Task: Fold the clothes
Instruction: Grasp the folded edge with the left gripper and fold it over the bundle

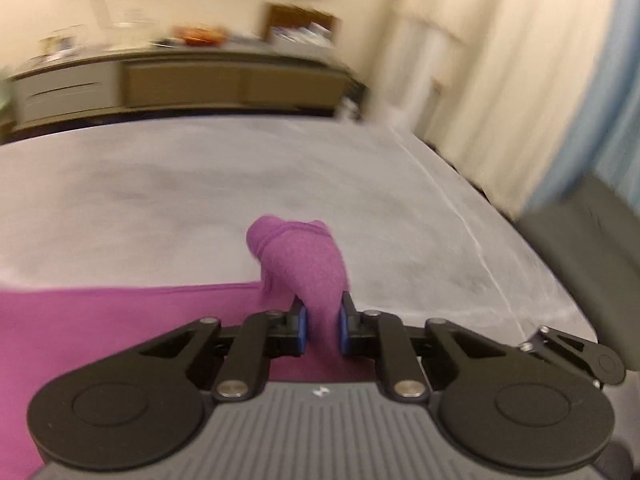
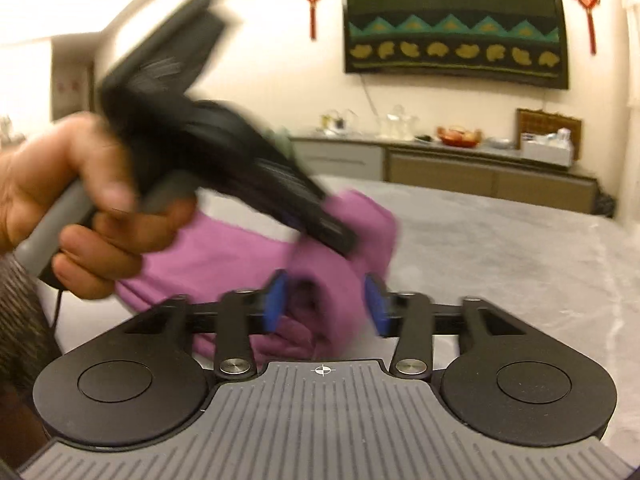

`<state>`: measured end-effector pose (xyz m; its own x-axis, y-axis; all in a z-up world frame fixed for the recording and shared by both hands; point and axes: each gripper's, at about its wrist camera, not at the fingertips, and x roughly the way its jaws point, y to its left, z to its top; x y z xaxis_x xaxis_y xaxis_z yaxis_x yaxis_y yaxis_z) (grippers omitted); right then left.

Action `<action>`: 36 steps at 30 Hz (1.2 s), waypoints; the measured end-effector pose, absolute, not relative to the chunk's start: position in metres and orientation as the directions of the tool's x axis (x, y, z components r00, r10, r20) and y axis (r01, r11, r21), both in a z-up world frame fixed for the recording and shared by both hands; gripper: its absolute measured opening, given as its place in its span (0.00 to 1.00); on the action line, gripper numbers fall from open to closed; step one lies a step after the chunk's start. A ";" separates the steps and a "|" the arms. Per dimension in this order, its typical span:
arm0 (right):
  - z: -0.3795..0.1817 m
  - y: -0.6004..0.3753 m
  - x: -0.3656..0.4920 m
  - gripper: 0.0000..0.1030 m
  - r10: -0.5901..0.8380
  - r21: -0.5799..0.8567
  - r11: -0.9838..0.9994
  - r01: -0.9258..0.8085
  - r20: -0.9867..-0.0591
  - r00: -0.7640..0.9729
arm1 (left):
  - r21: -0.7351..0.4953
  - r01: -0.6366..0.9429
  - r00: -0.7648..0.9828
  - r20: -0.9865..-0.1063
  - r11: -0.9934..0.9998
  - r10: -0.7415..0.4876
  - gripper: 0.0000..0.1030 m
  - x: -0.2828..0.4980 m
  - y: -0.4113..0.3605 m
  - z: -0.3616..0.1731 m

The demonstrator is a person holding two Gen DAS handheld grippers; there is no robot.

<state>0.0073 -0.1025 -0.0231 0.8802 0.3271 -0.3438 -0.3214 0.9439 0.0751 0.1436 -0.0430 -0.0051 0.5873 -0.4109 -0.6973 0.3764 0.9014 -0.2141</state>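
Purple garment [image 1: 308, 264] pinched by left gripper [image 1: 323, 326]; right gripper [image 2: 325, 306] fingers spread around it.

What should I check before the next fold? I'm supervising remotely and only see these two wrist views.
1. Left tongs grip the purple garment: ok, pads shut on a bunched end.
2. Right tongs grip the garment: not ok, pads stand apart with cloth loose between them.
3. Tongs clear of each other: not ok, the left one crosses close over the right one's fingers in the right wrist view.
4. Bed has room ahead: ok, bare sheet beyond the cloth.
5. Garment lies flat: not ok, it is bunched near both tongs.
6. Garment edges aligned: cannot tell, blur and tongs hide them.
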 end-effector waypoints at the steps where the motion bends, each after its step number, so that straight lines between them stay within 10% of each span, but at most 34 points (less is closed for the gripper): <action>1: -0.022 -0.100 0.010 0.51 0.351 0.101 0.936 -0.338 -0.342 0.872 | -0.221 0.357 0.594 -0.696 0.908 -0.403 0.14 0.144 -0.030 -0.004; 11: -0.045 -0.017 0.067 0.44 0.349 0.027 0.917 -0.397 -0.534 0.770 | -0.230 0.207 0.583 -0.751 0.951 -0.309 0.16 0.169 0.037 -0.050; 18: -0.057 0.007 0.089 0.44 0.317 -0.021 0.910 -0.413 -0.605 0.731 | -0.186 0.209 0.617 -0.737 0.960 -0.277 0.41 0.160 0.047 -0.058; 24: -0.050 0.003 0.100 0.47 0.299 0.003 0.930 -0.367 -0.588 0.752 | -0.391 0.300 0.526 -0.694 0.870 -0.492 0.30 0.160 0.055 -0.067; 36: -0.049 0.028 0.111 0.45 0.296 -0.058 0.915 -0.400 -0.578 0.760 | -0.475 0.334 0.456 -0.674 0.814 -0.581 0.40 0.153 0.077 -0.070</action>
<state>0.1107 0.0280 -0.0489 0.7604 0.2955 -0.5783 -0.3996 0.9149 -0.0580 0.1530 0.0768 -0.0703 0.4562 -0.5811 -0.6740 0.3344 0.8138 -0.4753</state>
